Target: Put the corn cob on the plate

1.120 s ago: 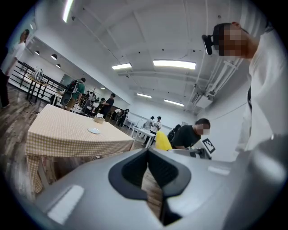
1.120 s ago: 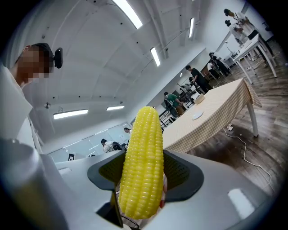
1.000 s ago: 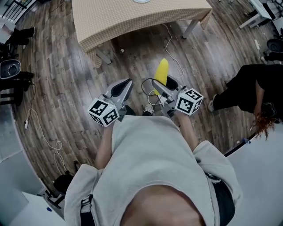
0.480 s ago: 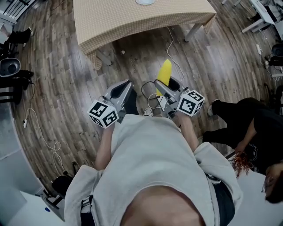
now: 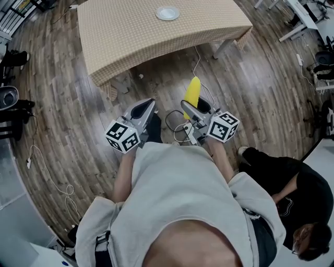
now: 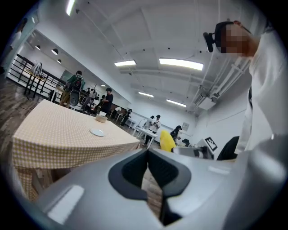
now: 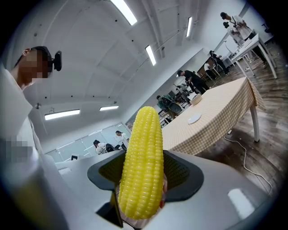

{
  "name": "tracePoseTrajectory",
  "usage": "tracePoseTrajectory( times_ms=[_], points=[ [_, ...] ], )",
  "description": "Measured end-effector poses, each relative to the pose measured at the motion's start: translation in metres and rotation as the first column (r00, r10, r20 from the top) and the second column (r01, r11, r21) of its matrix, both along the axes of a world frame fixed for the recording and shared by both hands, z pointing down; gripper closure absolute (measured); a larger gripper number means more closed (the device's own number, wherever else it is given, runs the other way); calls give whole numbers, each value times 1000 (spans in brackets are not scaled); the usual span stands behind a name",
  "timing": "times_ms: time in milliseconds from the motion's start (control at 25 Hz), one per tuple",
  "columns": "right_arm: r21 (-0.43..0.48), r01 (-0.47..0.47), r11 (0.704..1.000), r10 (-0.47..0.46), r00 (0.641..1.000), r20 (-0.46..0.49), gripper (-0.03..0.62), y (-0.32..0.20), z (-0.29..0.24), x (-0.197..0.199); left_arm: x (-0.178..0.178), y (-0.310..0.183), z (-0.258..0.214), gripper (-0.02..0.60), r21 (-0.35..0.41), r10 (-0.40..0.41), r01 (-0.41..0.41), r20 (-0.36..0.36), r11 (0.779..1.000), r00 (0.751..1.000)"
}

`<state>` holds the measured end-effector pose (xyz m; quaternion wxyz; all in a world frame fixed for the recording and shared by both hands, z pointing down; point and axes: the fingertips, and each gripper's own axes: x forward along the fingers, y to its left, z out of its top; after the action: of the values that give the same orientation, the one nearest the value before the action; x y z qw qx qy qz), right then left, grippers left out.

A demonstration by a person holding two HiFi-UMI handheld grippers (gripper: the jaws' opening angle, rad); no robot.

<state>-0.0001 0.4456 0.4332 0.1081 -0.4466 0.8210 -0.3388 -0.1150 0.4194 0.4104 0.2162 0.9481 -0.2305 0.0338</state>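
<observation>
Since a second ago, more of the cloth-covered surface [image 5: 130, 28] has come into the head view and the white plate [image 5: 167, 13] now shows whole at its far end, while a bystander in black [image 5: 284, 174] has shifted from the right edge to the lower right corner. Both grippers are carried low in front of the person's body, over the wooden floor [image 5: 78, 109] and short of the surface. The right gripper [image 5: 197, 109] is pinching the corn cob [image 5: 192, 89] near its base, so the cob juts forward past the jaws with its tapered tip leading; the right gripper view shows the ribbed pads pressed against its kernels on both sides. The left gripper [image 5: 142, 108] has its jaws pressed together with nothing between them. The step in hand looks like the carry: the cob is already picked up and is being brought toward the plate, which lies well apart from it. The next move probably calls for closing on the surface, reaching the right gripper across the cloth until the cob is over the plate, then lowering it and spreading the jaws.
</observation>
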Motion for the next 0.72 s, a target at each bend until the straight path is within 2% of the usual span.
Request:
tracePoseTrajectory(
  times_ms=[440, 720],
  points=[
    [-26, -103, 994, 103, 995, -18, 336, -134, -11, -8, -7, -145, -8, 574, -26, 81, -83, -44, 996, 996],
    [-29, -147, 989, 146, 988, -51, 336, -210, -24, -11, -20, -227, -21, 574, -26, 102, -103, -64, 994, 993]
  ],
)
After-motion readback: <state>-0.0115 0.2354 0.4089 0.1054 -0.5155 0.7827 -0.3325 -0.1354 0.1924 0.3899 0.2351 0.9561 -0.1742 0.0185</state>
